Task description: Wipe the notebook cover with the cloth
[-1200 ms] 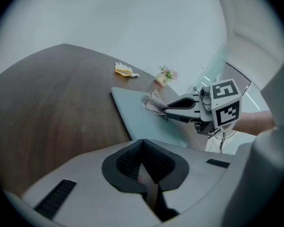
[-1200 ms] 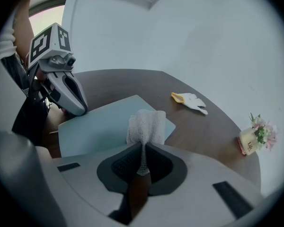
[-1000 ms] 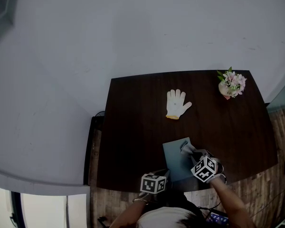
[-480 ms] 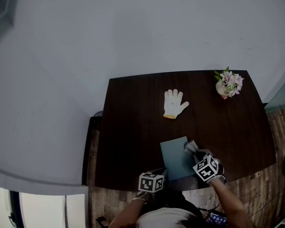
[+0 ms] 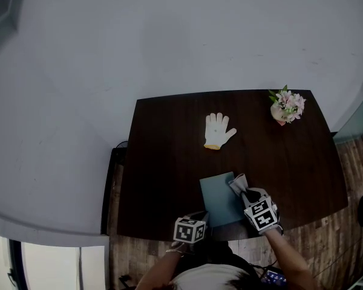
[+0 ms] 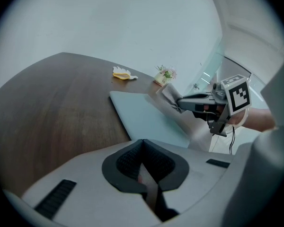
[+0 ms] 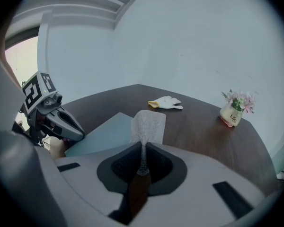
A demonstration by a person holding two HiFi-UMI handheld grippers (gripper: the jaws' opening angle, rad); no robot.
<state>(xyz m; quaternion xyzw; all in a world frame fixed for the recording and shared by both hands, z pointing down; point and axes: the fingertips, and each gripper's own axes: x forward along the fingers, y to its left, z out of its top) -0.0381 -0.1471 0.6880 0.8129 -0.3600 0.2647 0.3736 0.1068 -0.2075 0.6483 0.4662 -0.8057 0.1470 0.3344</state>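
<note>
Standing by the dark desk, I see the left gripper at the front edge, its claw pressed together with nothing in it. It sits just beside the near left corner of the notebook, likely so it can steady the book if needed, though I cannot tell whether it touches it. The notebook lies flat near the front edge, a little right of the middle, with its grey-blue cover facing up and bare. Farther back, toward the middle of the desk, a white glove lies well clear of the work. At the notebook's far right corner hangs the cloth, pinched by its lower end in the closed claw of the right gripper. The free part fans out ahead of the jaws, which should let it be laid on the cover and dragged across. It looks to be at the cover's edge, not out on its middle. A small pot of flowers stands by the far right corner, out of the way.
</note>
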